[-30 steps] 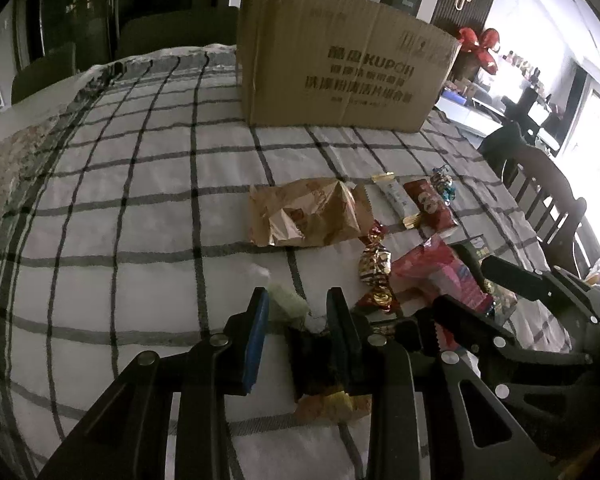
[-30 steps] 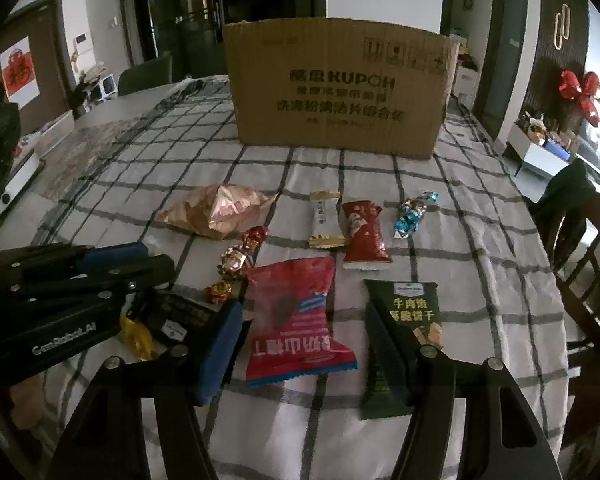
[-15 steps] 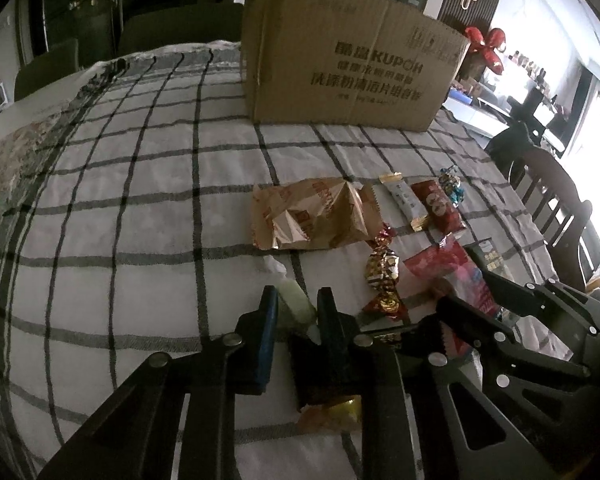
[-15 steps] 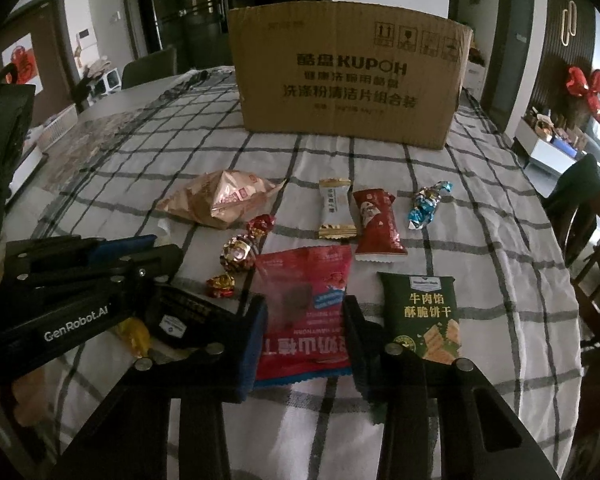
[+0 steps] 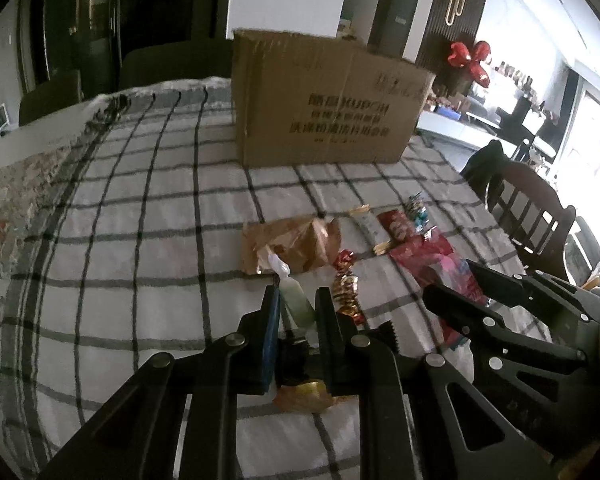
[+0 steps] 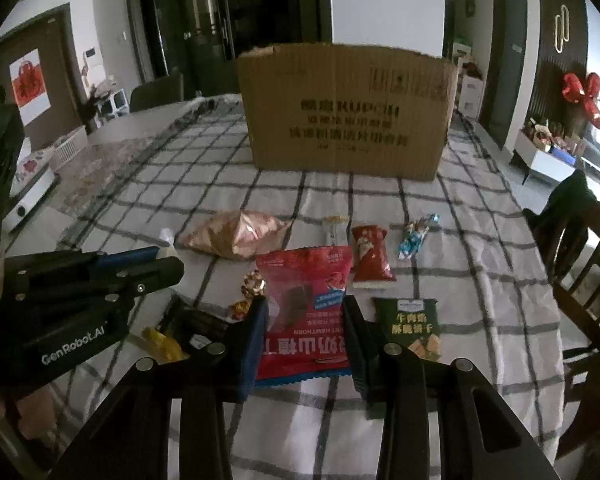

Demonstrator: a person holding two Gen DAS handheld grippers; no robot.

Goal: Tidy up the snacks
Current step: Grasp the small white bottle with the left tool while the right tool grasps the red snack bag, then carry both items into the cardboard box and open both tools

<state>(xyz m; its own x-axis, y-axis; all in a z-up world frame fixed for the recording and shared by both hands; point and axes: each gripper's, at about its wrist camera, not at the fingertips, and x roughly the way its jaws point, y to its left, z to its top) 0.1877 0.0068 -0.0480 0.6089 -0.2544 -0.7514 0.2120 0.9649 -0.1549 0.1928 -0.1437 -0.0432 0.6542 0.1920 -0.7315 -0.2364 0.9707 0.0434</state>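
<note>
Left gripper (image 5: 298, 300): clamped on a pale green packet (image 5: 296, 305) whose white crimped end pokes up past the fingertips; packet clear of the cloth. Below the fingers, on the tablecloth (image 5: 148, 240), a dark wrapper with a yellow end (image 5: 303, 396). Just right of the fingers, a gold-and-red foil candy (image 5: 346, 286). Beyond the packet's tip, a crumpled gold bag (image 5: 292, 246).

Right gripper (image 6: 305, 320): jaws just drawn in from a wider gap, now pressed on both side edges of a red pouch (image 6: 306, 316), printed face toward the camera, upside down; bottom edge hanging between the fingers, raised off the checked cloth. Just right of it, flat on the cloth, a dark green biscuit packet (image 6: 412, 326). Farther out: a small red bar (image 6: 370, 254), a white-and-gold bar (image 6: 334, 228) partly hidden behind the pouch, a blue twist candy (image 6: 416, 236), the gold bag to the left.

At the far end of the table, well apart from the snacks, a tall cardboard box (image 6: 346, 116) with dark print, standing upright. At the right edge, a wooden chair (image 6: 580, 264) against the table.
</note>
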